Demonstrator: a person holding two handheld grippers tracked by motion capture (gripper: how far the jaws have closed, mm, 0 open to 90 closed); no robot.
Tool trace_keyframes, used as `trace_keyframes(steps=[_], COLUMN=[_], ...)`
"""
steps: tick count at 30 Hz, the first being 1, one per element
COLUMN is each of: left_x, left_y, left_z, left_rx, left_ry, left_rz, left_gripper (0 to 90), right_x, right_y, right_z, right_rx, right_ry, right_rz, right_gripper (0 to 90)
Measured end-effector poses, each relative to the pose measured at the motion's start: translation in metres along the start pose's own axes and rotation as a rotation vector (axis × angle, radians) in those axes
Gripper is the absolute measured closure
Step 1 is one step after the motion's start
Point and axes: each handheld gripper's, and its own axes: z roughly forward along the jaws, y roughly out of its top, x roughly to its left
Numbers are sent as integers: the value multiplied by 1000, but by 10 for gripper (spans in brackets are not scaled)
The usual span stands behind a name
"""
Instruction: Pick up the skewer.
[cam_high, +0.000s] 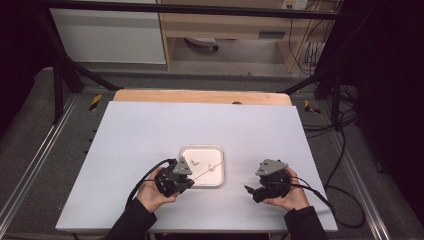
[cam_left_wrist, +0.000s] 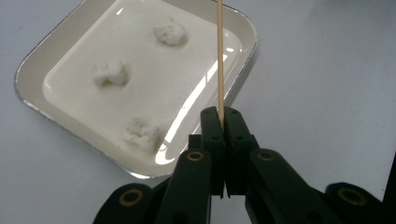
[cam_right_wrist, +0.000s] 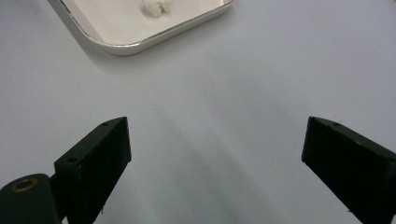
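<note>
Lab, black frame (cam_high: 65, 70), trailing cables (cam_high: 345, 150)

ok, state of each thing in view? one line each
Left tool: shut on the skewer.
Skewer: held at one end, reaching out over the tray.
Right tool: open, nothing between its jaws, over bare table.
Tray: flat on the table, holding three white pieces.
White pieces: loose, apart from each other, none on the skewer.
</note>
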Motion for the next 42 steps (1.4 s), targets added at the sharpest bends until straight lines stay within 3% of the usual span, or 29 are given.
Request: trace_keyframes(steps=[8, 17, 31, 42], left_x=[6, 9, 15, 16], left_y=[-20, -41, -71, -83], left_z=[-12, -23, -36, -42], left_rx=[-67, -146, -246, -277], left_ry=[28, 75, 122, 140], left_rz=[-59, -114, -206, -219], left_gripper=[888, 888, 888, 889], right_x=[1, 0, 5, 12], right_y=[-3, 2, 26, 46], right_z=[4, 4, 13, 27], right_rx=[3, -54, -90, -121], right_ry=[30, 67, 85, 92], right_rz=[70, 176, 203, 214], right_gripper=[29, 12, 6, 7])
